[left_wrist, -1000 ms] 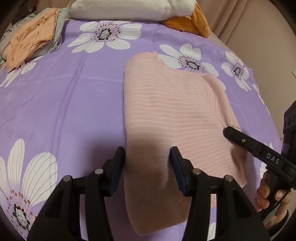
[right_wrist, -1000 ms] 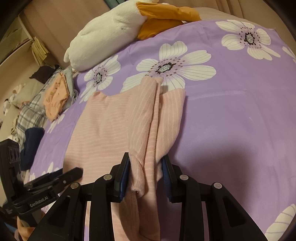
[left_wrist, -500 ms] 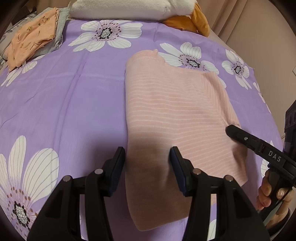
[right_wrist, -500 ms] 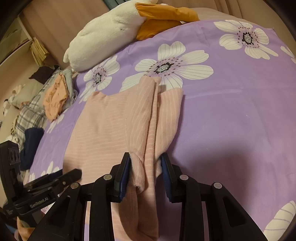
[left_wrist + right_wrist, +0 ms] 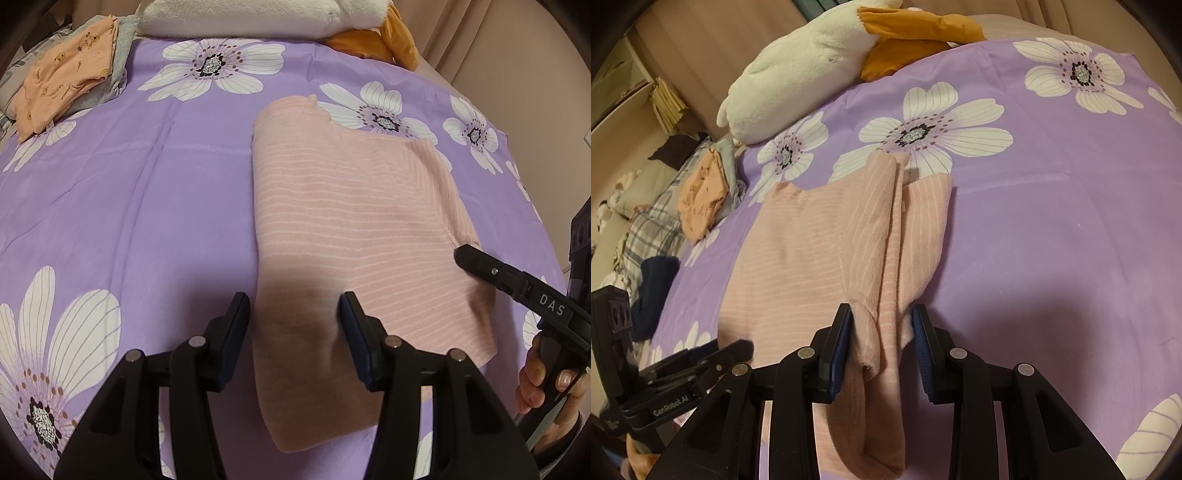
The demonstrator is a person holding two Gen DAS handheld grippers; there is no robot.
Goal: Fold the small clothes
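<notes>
Right gripper (image 5: 882, 328) clamped on bunched pink sweater (image 5: 347, 206) (lower centre of frame); left gripper (image 5: 295, 325) released, poised above sweater on purple sheet (image 5: 147, 206).

The left hand-held gripper (image 5: 294, 325) points steeply down, its black jaws parted and standing either side of a pink striped knit garment (image 5: 351, 221) without pressing it. The right hand-held gripper (image 5: 881, 339) also tilts downward, jaws closed on a bunched fold of that garment. The person's right hand (image 5: 550, 384) grips its handle.
</notes>
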